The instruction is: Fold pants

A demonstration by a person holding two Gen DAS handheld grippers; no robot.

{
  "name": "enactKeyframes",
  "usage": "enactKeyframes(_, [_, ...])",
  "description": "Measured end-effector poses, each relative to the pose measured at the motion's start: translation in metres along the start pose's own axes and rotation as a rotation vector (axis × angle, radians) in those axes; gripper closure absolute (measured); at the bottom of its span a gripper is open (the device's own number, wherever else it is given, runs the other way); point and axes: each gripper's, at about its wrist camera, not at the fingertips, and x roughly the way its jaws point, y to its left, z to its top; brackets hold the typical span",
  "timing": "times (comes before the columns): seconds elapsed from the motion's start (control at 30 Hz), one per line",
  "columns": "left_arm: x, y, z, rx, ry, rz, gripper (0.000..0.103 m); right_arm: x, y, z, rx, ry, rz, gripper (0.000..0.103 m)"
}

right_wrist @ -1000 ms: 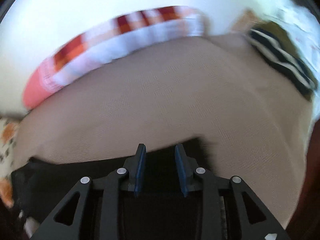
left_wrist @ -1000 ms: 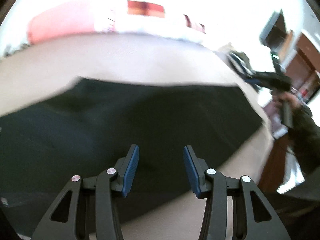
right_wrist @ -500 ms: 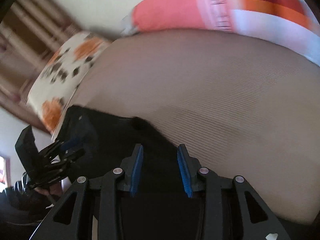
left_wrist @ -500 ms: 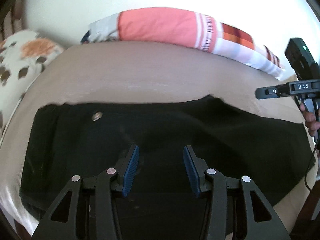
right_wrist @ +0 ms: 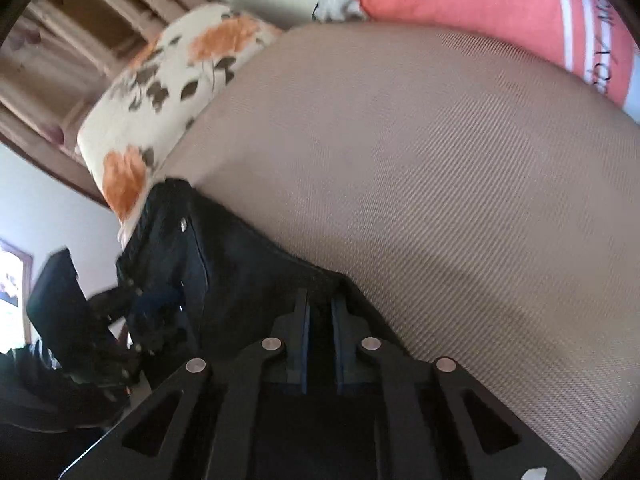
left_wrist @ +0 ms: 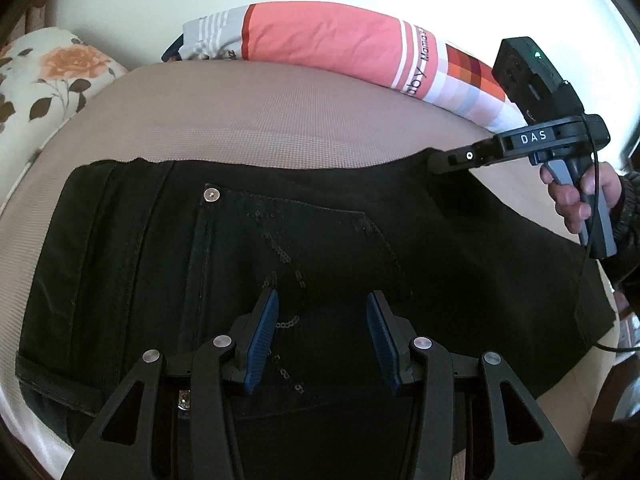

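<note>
Black pants [left_wrist: 304, 248] lie spread across the tan bed [left_wrist: 260, 120]. Our left tool [left_wrist: 322, 322] hovers half open over the back pocket, gripping nothing. Our right tool [right_wrist: 320, 312] is closing on the pants' far edge, cloth between its pads.

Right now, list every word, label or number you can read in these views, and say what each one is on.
"DAS": white letters on the black body of the right gripper, left wrist view.
"Mama": on the white stripe of the pink pillow; the rest is unreadable.
"aby": further along the same stripe, its start cut off.
Lettering on the pillow in the right wrist view: too blurred to read.
Black pants: no text visible.
</note>
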Motion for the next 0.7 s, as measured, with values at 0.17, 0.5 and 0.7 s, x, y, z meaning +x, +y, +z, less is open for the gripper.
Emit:
enactKeyframes(0.17, [0.001, -0.003, -0.002, 0.03, -0.008, 0.014, 0.056, 0.02, -0.006, -0.007, -0.012, -0.02, -0.117, 0.096])
enactKeyframes(0.5, [-0.004, -0.047, 0.036, 0.139, -0.014, -0.04, 0.055, -0.071, -0.009, -0.047, 0.146, -0.204, -0.255, 0.068])
enactKeyframes(0.7, [0.037, -0.096, 0.061, 0.229, 0.024, -0.149, 0.055, -0.111, -0.023, -0.116, 0.284, -0.199, -0.452, 0.068])
